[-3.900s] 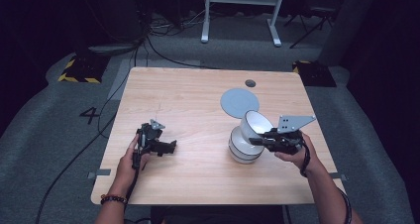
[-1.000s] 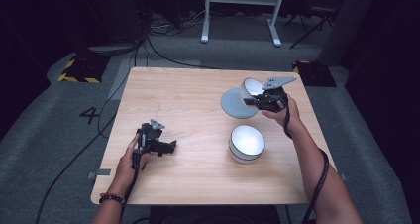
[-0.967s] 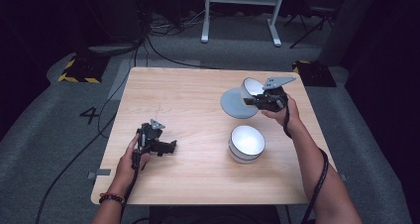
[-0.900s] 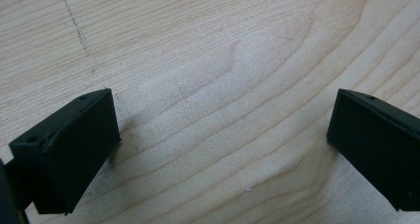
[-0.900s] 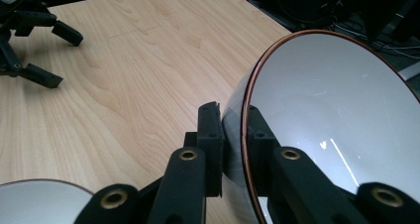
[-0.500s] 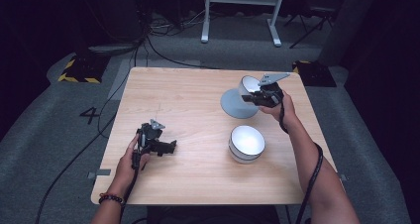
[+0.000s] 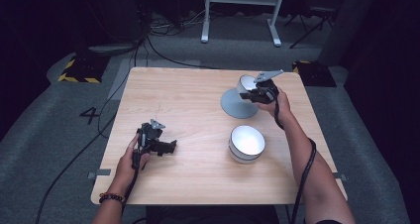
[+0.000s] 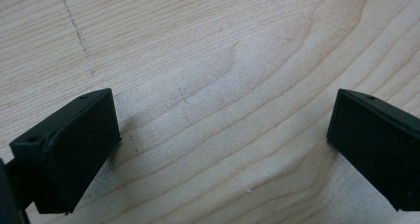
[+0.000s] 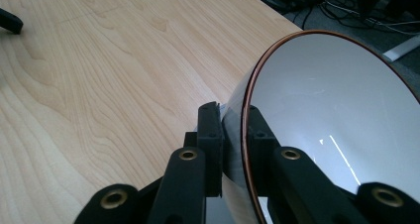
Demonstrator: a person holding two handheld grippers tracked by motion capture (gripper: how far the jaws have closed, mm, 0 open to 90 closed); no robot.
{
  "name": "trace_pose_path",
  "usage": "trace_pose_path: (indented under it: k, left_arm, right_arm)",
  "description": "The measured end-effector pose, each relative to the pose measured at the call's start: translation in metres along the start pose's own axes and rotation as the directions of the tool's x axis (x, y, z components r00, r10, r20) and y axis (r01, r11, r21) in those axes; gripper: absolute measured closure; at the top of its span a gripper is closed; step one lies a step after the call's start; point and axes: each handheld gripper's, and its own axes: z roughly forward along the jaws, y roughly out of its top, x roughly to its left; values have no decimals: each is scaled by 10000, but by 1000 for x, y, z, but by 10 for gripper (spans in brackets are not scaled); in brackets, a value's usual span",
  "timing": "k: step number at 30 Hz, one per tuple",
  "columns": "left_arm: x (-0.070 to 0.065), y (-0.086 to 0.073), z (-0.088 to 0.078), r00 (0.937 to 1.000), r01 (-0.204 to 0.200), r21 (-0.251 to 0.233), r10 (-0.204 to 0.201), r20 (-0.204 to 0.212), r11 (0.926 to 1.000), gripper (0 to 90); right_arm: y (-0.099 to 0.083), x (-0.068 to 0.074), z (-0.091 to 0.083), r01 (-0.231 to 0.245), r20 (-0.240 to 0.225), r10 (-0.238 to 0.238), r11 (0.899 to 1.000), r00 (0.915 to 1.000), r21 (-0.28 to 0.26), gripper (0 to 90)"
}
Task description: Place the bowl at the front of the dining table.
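While right claw (image 7: 250,96) clamps bowl (image 7: 244,86) rim above plate (image 7: 236,105), step reads: setting bowl down. Next: lower level, then release. Left claw (image 7: 171,147) open, empty, on worktop (image 7: 198,179).

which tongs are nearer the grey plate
Right. The right tongs hold a bowl tilted over the grey plate; the left tongs rest far across the table.

In the right gripper view, the bowl (image 9: 337,125) runs off the right and bottom edges, its base unseen. In the high view, the right gripper (image 7: 251,94) covers part of that bowl's wall, and the grey plate (image 7: 233,105) beneath is partly hidden. Both forearms are cut off at the bottom edge.
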Motion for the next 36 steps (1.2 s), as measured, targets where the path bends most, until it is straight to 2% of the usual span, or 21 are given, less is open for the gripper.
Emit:
trace_pose_path:
  k: [10, 18, 25, 28, 36]
  left_arm:
    - [0, 0, 0, 10000, -6, -5, 6, -13, 10000, 0]
    - [0, 0, 0, 10000, -6, -5, 6, -10, 10000, 0]
    - [0, 0, 0, 10000, -18, -32, 18, -25, 10000, 0]
    - [0, 0, 0, 10000, 6, -21, -6, -19, 10000, 0]
    - [0, 0, 0, 10000, -6, -25, 6, -32, 10000, 0]
  right_arm:
    - [-3, -4, 21, 14, 103, -21, 9981, 9999, 610, 819]
    - [-8, -9, 30, -174, 178, 161, 9970, 9997, 759, 818]
    - [-7, -8, 41, -149, 202, 130, 9952, 9997, 968, 818]
    - [-6, -7, 45, 42, 180, -62, 9941, 9998, 1086, 818]
    - [-6, -6, 52, -18, 299, -20, 9922, 9995, 1248, 817]
